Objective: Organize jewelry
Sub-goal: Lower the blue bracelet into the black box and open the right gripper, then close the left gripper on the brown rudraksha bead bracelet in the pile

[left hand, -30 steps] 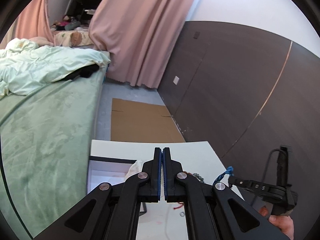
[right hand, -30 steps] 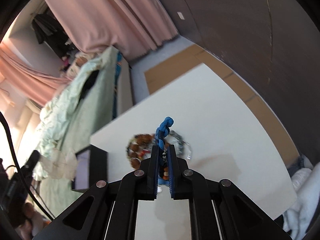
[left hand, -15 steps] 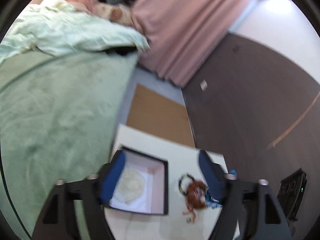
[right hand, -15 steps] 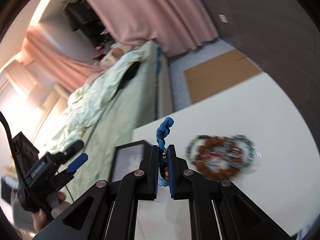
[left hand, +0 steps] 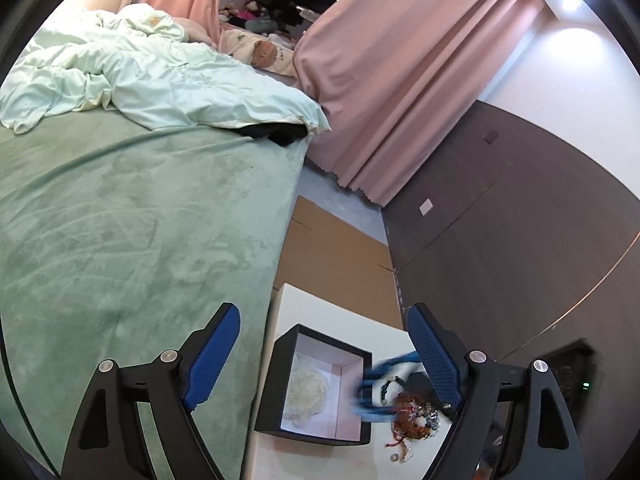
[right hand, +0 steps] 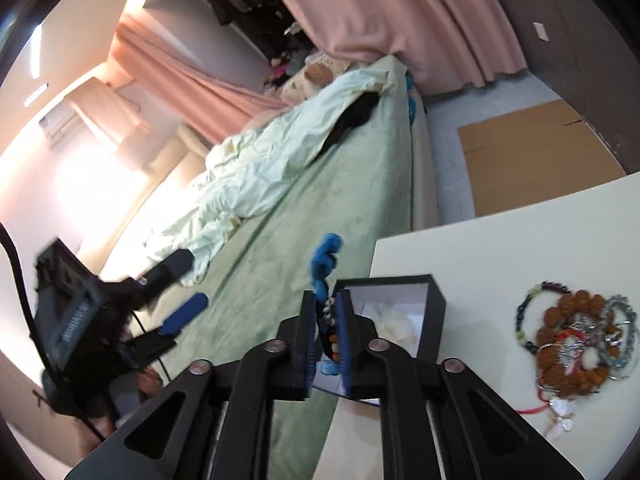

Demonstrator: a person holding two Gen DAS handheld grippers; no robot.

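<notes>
Black box (right hand: pixel 434 300), lid off, pale lining w/ cream pad (left hand: pixel 308 388) inside, sits at table corner nearest bed. Blue-cord beaded bracelet (right hand: pixel 326 264) (orange/white beads) hangs at box's left edge. Tangled jewelry pile (right hand: pixel 576 344) lies right of box, apart.

home bedroom | bed (left hand: pixel 140 240) | duvet (left hand: pixel 160 84) | pink curtains (left hand: pixel 400 80)

Both wrist views downward, sharing black box (left hand: pixel 320 388).
</notes>
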